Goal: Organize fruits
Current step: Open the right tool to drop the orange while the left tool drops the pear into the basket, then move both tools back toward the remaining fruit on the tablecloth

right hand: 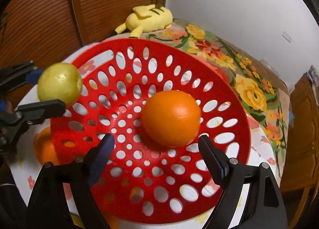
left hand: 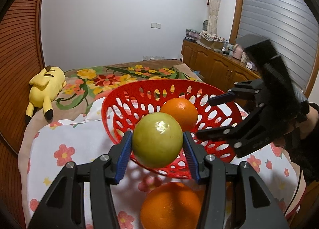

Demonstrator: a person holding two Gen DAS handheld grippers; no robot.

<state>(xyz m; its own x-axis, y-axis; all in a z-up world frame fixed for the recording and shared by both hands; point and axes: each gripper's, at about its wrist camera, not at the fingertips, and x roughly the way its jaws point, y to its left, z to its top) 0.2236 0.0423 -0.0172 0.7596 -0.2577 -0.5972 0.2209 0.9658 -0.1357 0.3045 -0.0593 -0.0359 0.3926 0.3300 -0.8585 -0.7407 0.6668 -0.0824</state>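
A green round fruit (left hand: 157,142) hangs over the near rim of the red perforated basket (left hand: 111,97), with my left gripper (left hand: 157,149) shut on it, blue pads on both sides. One orange (left hand: 179,113) lies inside the basket. A second orange (left hand: 171,207) rests on the cloth below my left gripper, outside the basket. In the right wrist view my right gripper (right hand: 156,140) stands open above the basket (right hand: 246,121), its pads apart from the orange (right hand: 171,118) just ahead. The green fruit (right hand: 59,83) shows at the basket's left rim, the outside orange (right hand: 43,149) beneath it.
The basket sits on a white flowered cloth (left hand: 65,149) over a floral blanket (left hand: 103,79) on a bed. A yellow plush toy (left hand: 45,89) lies at the far left by a wooden slatted wall. A wooden cabinet (left hand: 211,63) stands at the right.
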